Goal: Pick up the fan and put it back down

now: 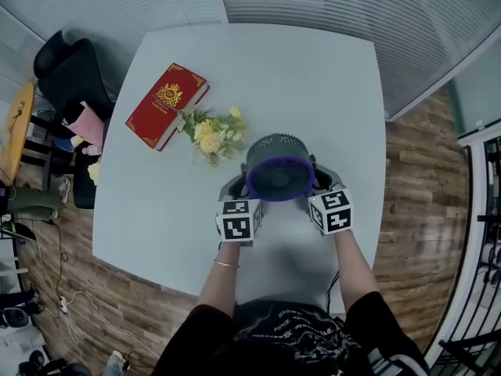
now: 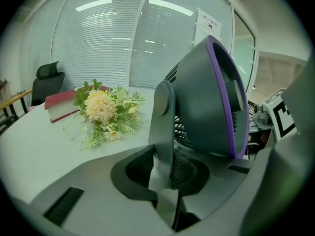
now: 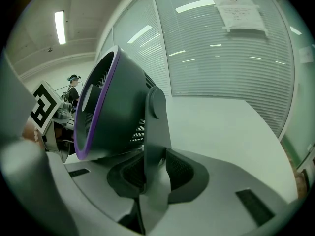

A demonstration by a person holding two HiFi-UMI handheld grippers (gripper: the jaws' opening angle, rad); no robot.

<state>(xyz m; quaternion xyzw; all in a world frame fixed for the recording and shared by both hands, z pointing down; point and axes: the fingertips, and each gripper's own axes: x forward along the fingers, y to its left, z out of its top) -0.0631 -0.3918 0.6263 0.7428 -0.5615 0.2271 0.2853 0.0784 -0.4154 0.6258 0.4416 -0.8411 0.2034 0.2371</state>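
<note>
Clamping fan: left fingers, right fingers

- I see a round dark-grey plastic fan with a purple front ring, its grille tilted up toward the head camera.
- Its grey upright side arms are clamped, one in the left gripper, one in the right gripper.
- It is over the near right part of the white table; whether it touches, I can't tell.

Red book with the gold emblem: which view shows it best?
Head view: the red hardcover book with gold emblem lies whole, cover up, on the white table. Left gripper view shows only its side edge, partly behind the yellow flower bunch. Right gripper view misses it.
</note>
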